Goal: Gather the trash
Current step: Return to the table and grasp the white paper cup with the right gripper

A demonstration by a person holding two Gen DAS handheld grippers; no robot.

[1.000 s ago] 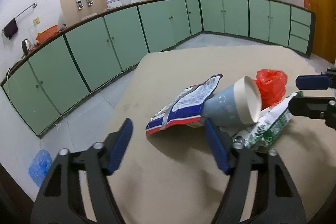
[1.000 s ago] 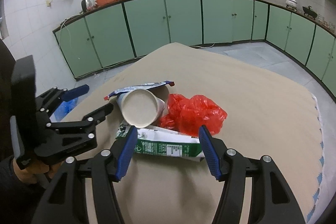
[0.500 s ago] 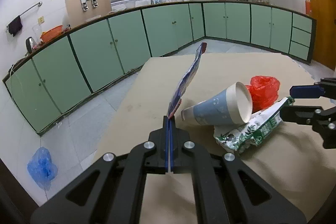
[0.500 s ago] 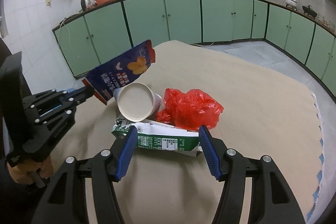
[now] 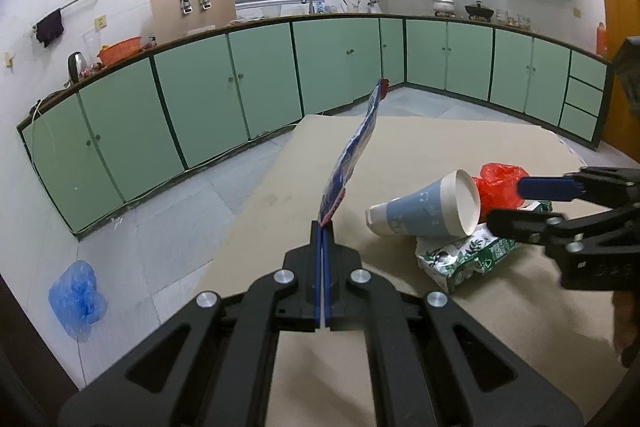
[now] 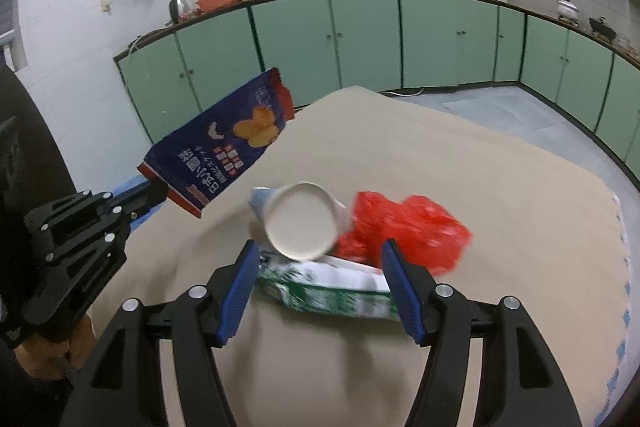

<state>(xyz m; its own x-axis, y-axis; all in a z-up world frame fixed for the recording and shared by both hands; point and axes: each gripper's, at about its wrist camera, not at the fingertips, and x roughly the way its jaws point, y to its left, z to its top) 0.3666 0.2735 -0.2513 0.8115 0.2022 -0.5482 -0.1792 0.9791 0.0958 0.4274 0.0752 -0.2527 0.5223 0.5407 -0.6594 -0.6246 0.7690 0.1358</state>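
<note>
My left gripper (image 5: 322,231) is shut on the corner of a blue snack bag (image 5: 354,155) and holds it edge-on above the table; the right wrist view shows the bag's printed face (image 6: 224,155) and the left gripper (image 6: 154,193). A blue paper cup (image 5: 428,207) lies on its side on a green-and-white carton (image 5: 464,259), next to a red plastic bag (image 5: 498,185). My right gripper (image 6: 320,287) is open, its fingers straddling the carton (image 6: 328,287) just below the cup (image 6: 300,227) and red bag (image 6: 404,231).
The trash lies on a beige table (image 5: 420,147) whose left edge drops to a tiled floor. A blue plastic bag (image 5: 76,297) lies on the floor at the left. Green cabinets (image 5: 224,95) line the walls.
My left gripper closed on the snack bag and lifted it off the table, then raised it further. My right gripper moved closer to the carton and cup.
</note>
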